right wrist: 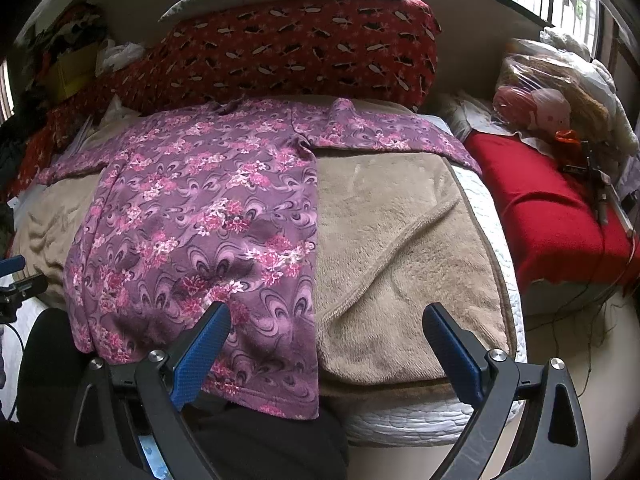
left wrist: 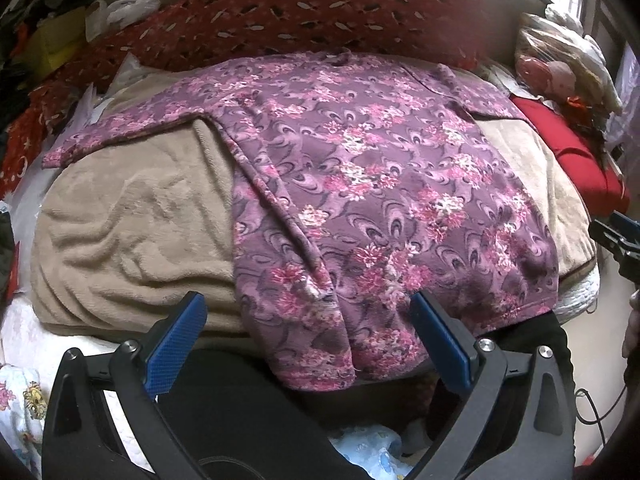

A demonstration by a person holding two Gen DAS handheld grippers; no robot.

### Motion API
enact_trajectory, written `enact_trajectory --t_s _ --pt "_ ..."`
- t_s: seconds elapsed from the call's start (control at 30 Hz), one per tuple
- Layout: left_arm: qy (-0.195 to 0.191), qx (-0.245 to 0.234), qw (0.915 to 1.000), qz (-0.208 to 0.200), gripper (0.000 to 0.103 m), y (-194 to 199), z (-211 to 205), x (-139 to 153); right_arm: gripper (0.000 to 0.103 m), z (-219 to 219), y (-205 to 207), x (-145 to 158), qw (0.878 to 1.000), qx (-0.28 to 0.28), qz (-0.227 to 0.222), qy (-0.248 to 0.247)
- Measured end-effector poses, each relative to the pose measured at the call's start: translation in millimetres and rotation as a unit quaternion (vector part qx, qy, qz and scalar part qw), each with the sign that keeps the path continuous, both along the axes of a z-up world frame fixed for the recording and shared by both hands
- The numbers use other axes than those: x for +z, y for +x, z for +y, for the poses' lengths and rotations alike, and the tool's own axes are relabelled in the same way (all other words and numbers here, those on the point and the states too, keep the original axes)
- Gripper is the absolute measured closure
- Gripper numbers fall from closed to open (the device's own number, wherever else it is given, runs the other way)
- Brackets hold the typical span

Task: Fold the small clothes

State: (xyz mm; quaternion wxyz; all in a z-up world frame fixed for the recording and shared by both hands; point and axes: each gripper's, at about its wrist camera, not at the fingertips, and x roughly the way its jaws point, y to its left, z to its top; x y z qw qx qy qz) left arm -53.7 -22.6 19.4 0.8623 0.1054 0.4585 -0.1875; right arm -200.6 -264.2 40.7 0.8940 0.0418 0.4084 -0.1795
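Observation:
A purple floral shirt [left wrist: 372,184] lies spread flat on a beige blanket [left wrist: 132,216], sleeves out to both sides, hem hanging over the near edge. It also shows in the right wrist view [right wrist: 200,216]. My left gripper [left wrist: 308,312] is open and empty, just above the hem at its left part. My right gripper [right wrist: 326,320] is open and empty, over the blanket [right wrist: 400,240] at the shirt's right hem corner. The right gripper's tip shows at the right edge of the left wrist view [left wrist: 616,236].
A red patterned pillow [right wrist: 288,48] lies behind the shirt. A red cushion [right wrist: 548,208] with bags and tools on it sits to the right. Clutter is piled at the far left [right wrist: 72,64]. A white mattress edge [right wrist: 420,420] is below the blanket.

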Motion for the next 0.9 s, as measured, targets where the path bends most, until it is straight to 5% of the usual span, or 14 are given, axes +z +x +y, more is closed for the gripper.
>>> enact_trajectory --t_s 0.9 --pt "0.001 0.001 0.9999 0.017 0.001 9 -10 -10 0.005 -1 11 -12 1.0 0.006 0.003 0.022"
